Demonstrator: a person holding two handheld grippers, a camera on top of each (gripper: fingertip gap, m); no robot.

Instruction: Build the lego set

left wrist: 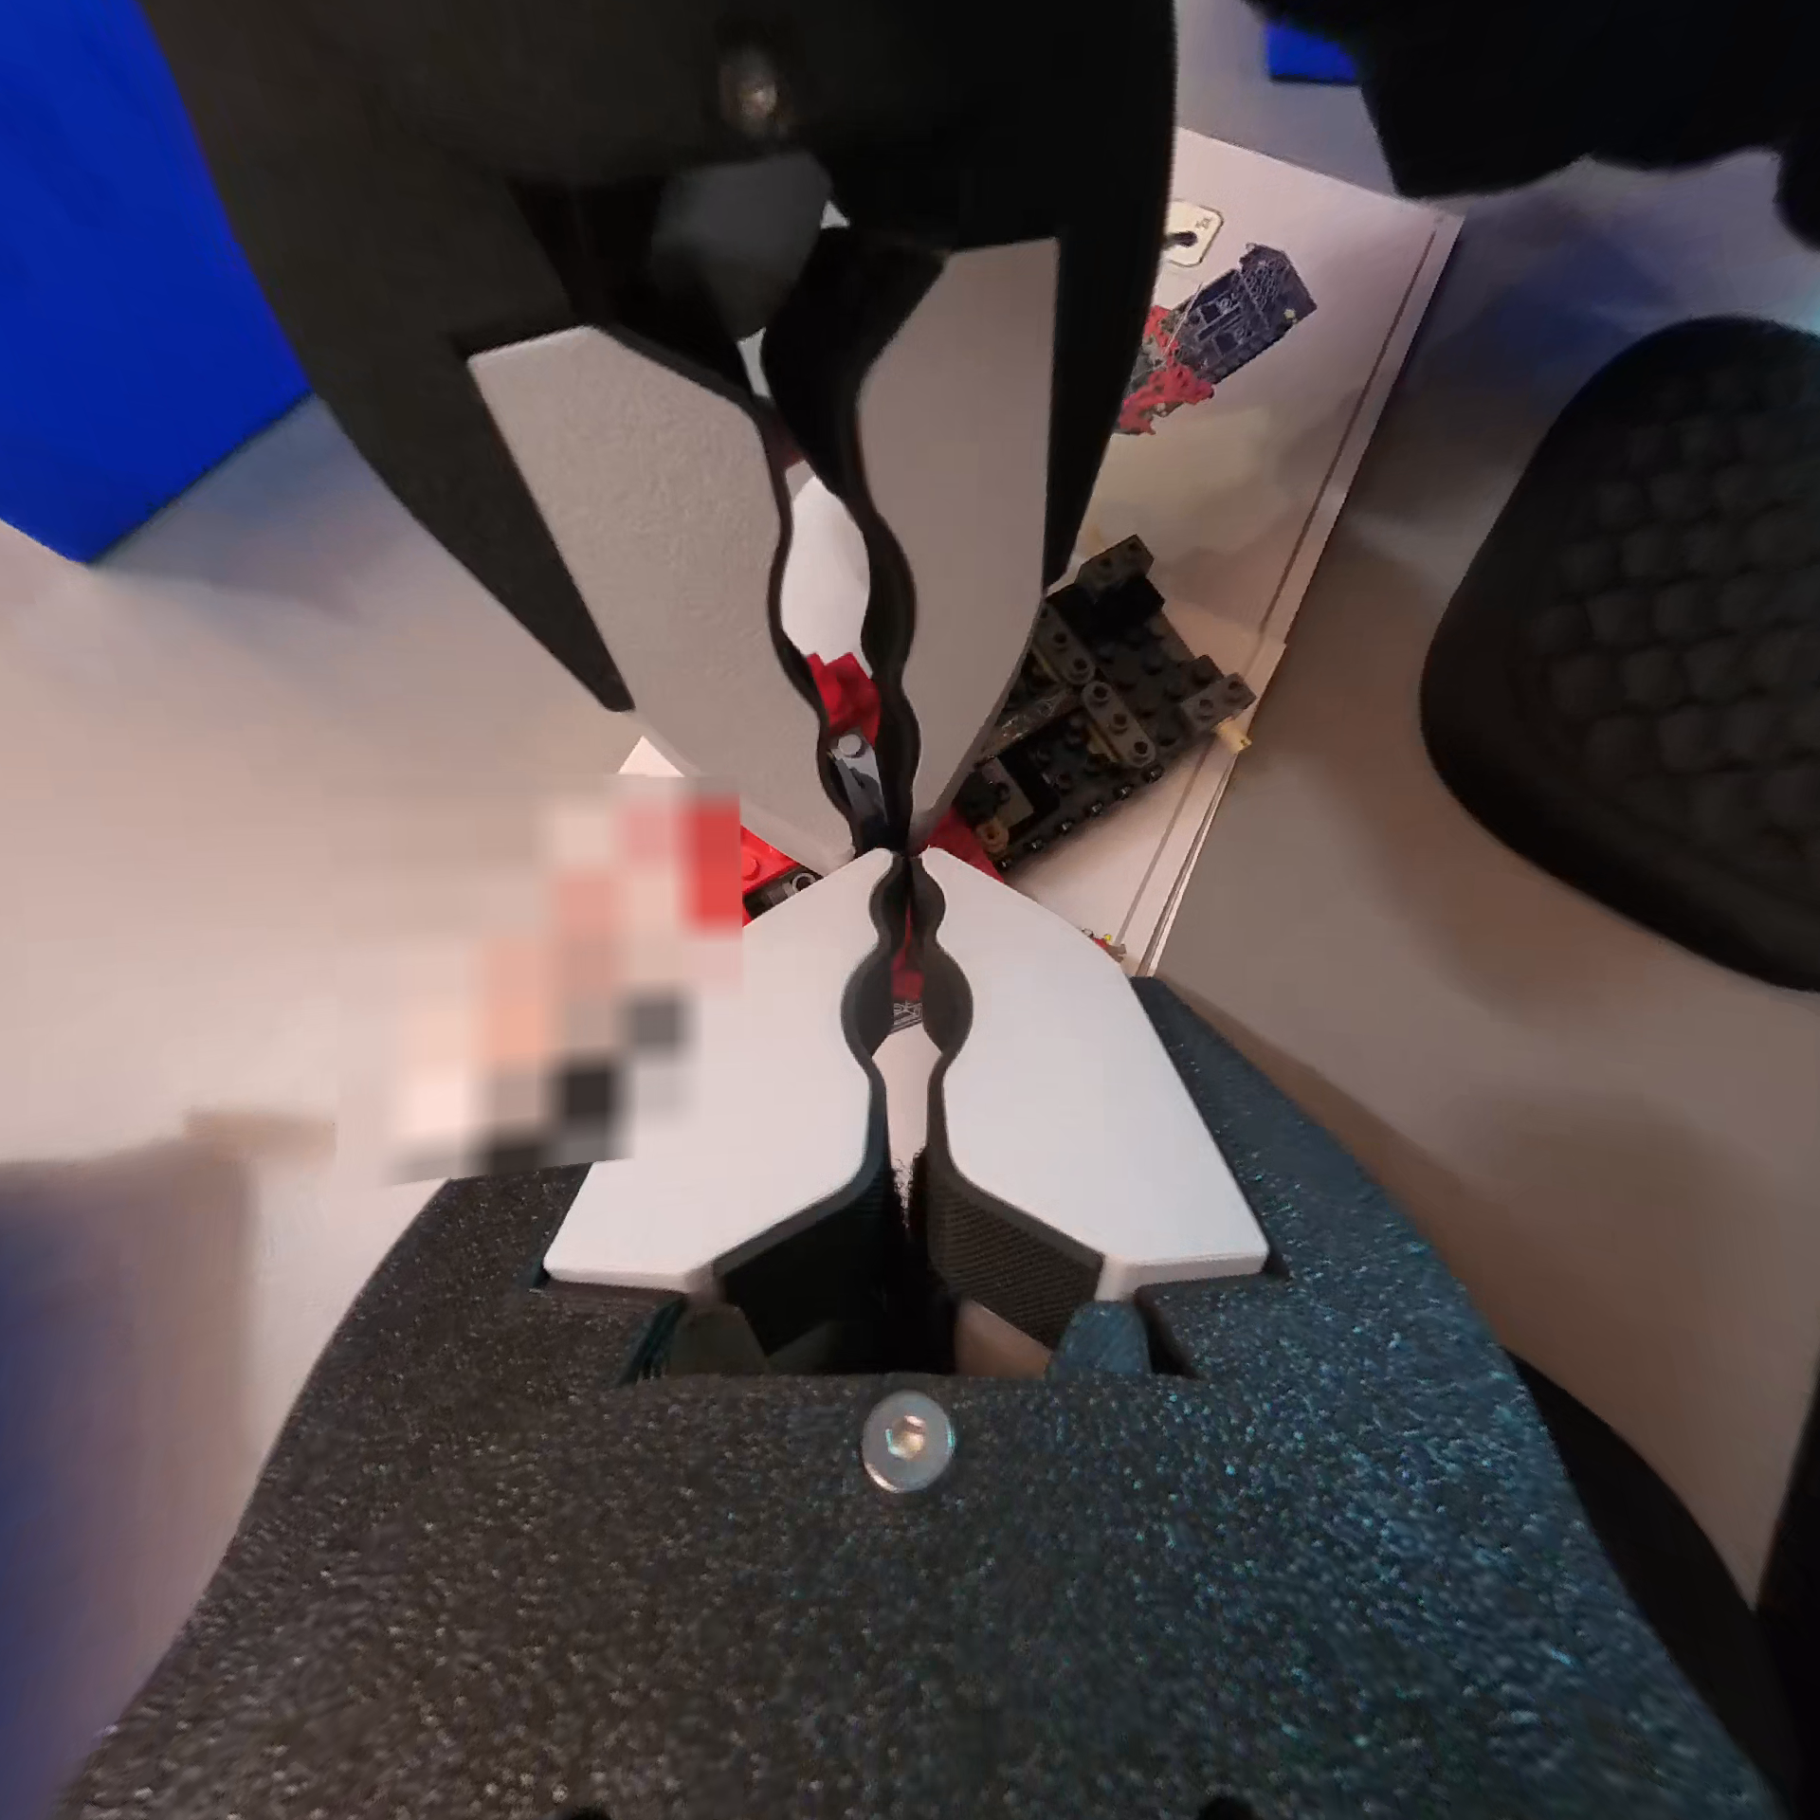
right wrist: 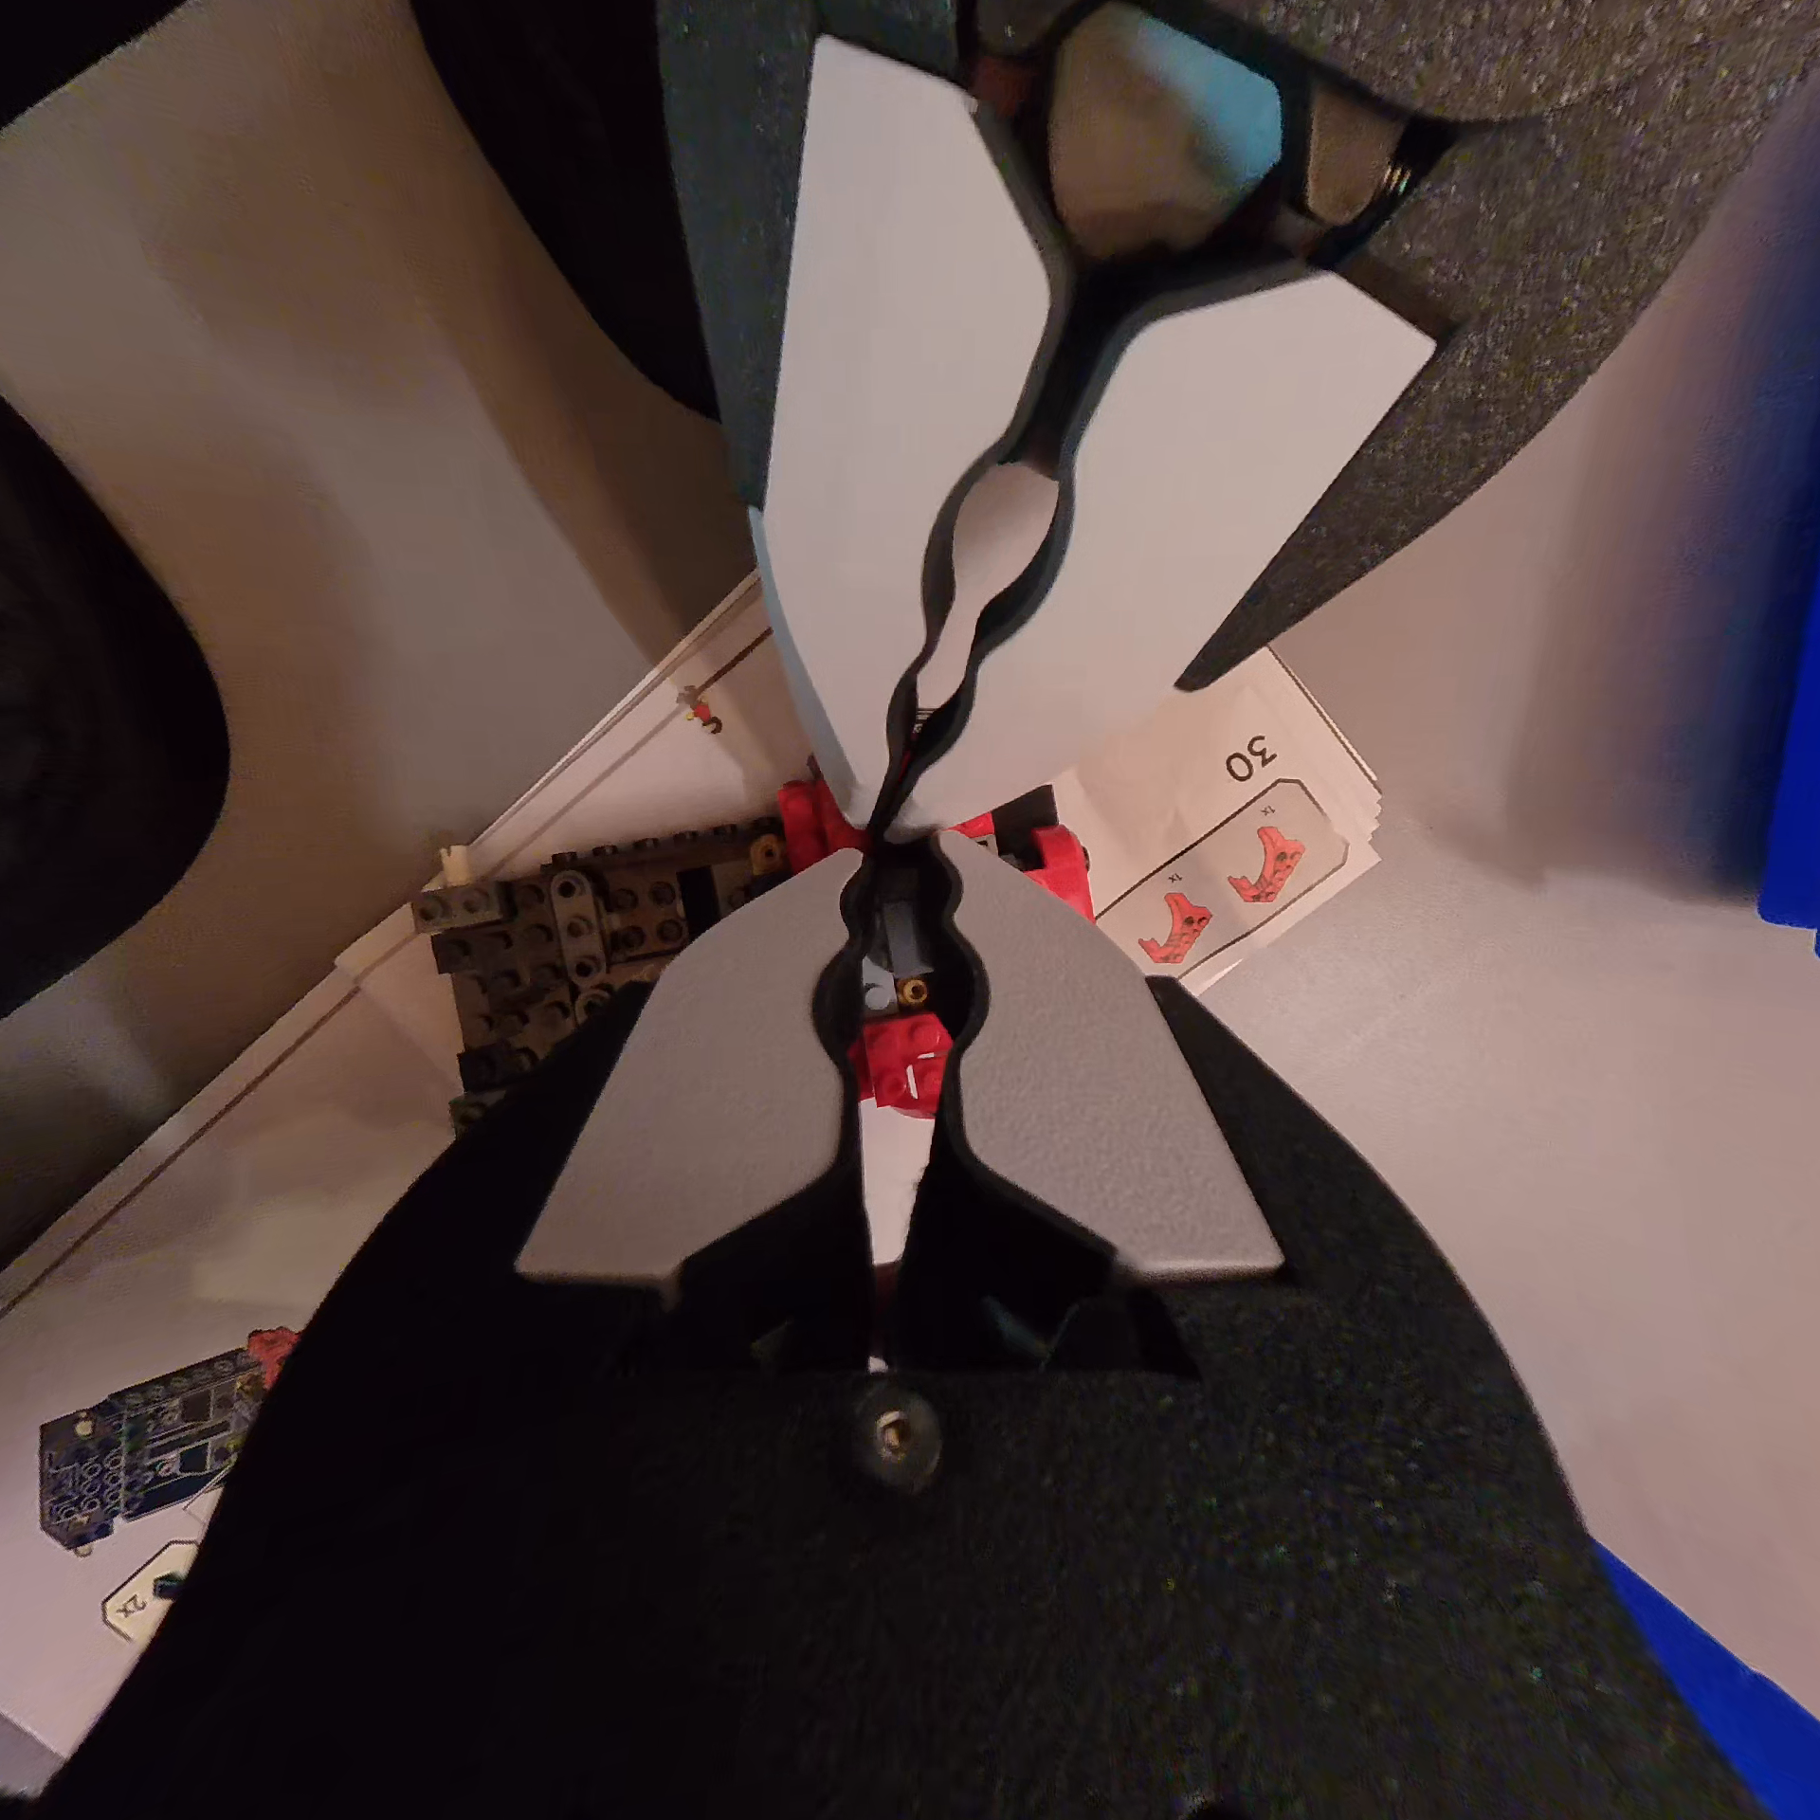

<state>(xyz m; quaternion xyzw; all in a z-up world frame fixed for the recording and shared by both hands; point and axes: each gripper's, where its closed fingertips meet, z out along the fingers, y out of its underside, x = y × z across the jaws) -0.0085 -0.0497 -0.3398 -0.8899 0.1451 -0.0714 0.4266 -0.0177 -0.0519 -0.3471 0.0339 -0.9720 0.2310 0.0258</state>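
Lego build (right wrist: 552, 945), black body with red parts, lies on the open instruction booklet (right wrist: 1270, 837) on the pale table (left wrist: 246, 837). No containers in view. Both grippers meet tip to tip right above the build's red end. Left gripper (left wrist: 901, 867) tips pinched together; can't tell if a piece is between them. Right gripper (right wrist: 891, 867) closed at the tips too; a small grey piece (right wrist: 901, 936) shows between its fingers, grip unclear. Black chair (left wrist: 1655, 640) beside the table, blue surface (left wrist: 118, 295) behind.

L hand-held gripper (left wrist: 901, 867) and R hand-held gripper (right wrist: 886, 847) meet tip-to-tip, jaws apparently pinched together.
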